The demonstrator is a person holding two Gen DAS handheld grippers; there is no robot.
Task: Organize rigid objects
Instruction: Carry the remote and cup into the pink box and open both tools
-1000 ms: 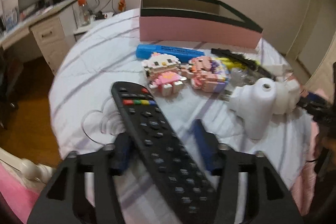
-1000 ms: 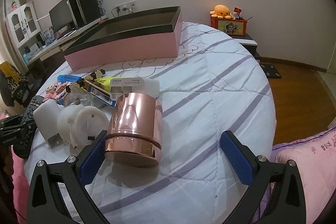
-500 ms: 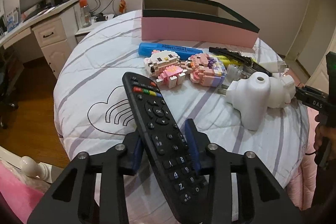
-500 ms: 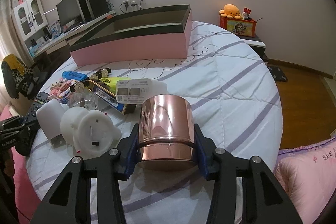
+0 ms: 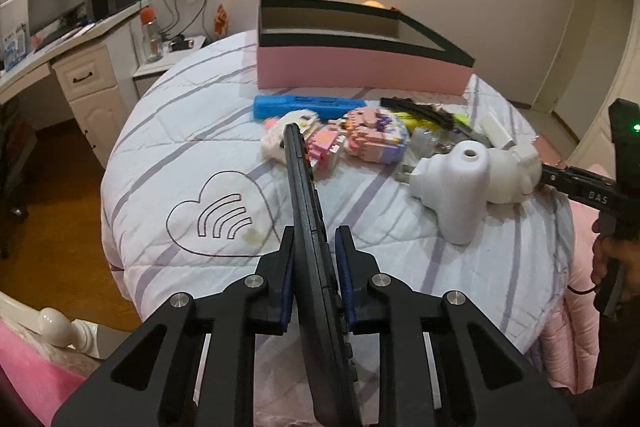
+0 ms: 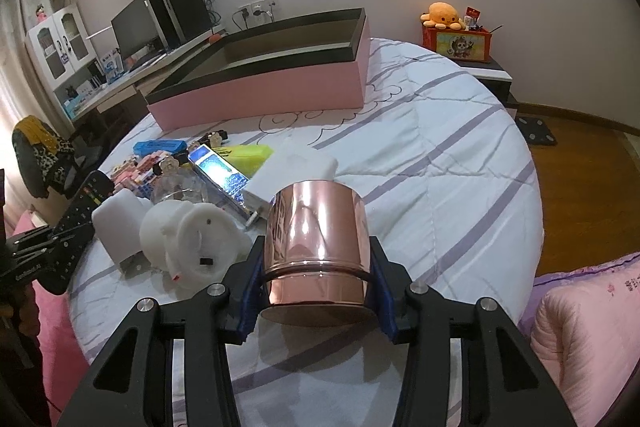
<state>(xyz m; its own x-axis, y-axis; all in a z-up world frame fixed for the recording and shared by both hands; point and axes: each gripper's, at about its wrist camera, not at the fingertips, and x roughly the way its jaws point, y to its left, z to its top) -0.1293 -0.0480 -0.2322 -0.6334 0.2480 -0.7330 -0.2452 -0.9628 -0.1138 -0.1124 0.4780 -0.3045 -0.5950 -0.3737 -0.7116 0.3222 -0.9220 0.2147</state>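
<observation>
Black remote (image 5: 306, 211), rose-gold cup (image 6: 318, 235), perhaps copper.

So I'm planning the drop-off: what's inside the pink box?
The pink box shows only bare dark inner walls and some floor; nothing is visible inside. Its near wall hides the floor along that side.

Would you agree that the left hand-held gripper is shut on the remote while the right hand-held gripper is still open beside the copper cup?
Not quite. The left hand-held gripper is indeed shut on the remote, but the right hand-held gripper is not open: the right wrist view shows it shut on the copper cup, its pads pressed against both sides.
</observation>
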